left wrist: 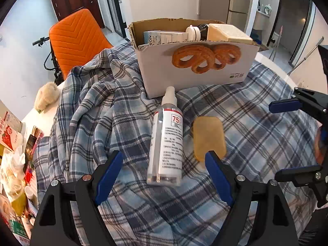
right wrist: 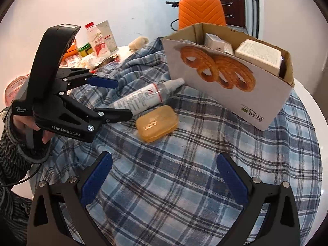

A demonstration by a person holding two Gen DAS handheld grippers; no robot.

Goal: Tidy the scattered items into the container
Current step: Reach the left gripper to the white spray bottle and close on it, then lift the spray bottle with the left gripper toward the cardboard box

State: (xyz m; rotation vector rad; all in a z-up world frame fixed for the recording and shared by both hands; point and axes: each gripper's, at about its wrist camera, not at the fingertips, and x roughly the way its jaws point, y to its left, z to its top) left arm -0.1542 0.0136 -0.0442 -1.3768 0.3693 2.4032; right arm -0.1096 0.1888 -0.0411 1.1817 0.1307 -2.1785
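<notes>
A clear spray bottle (left wrist: 167,141) with a white label lies on the plaid cloth, its nozzle toward the cardboard box (left wrist: 235,67). An amber soap case (left wrist: 208,138) lies just right of it. My left gripper (left wrist: 164,176) is open, its fingers either side of the bottle's base, not touching. In the right wrist view the bottle (right wrist: 143,98) and soap case (right wrist: 156,123) lie in front of the box (right wrist: 272,106), with the left gripper (right wrist: 121,100) over the bottle's base. My right gripper (right wrist: 164,176) is open and empty, well short of the soap case.
The box holds several cartons and a dark bottle. An orange chair (left wrist: 78,39) stands behind the table. Clutter of bottles and packets (right wrist: 98,43) sits at the table's left side, with a plush toy (left wrist: 46,98). The plaid cloth (left wrist: 98,106) is rumpled at the left.
</notes>
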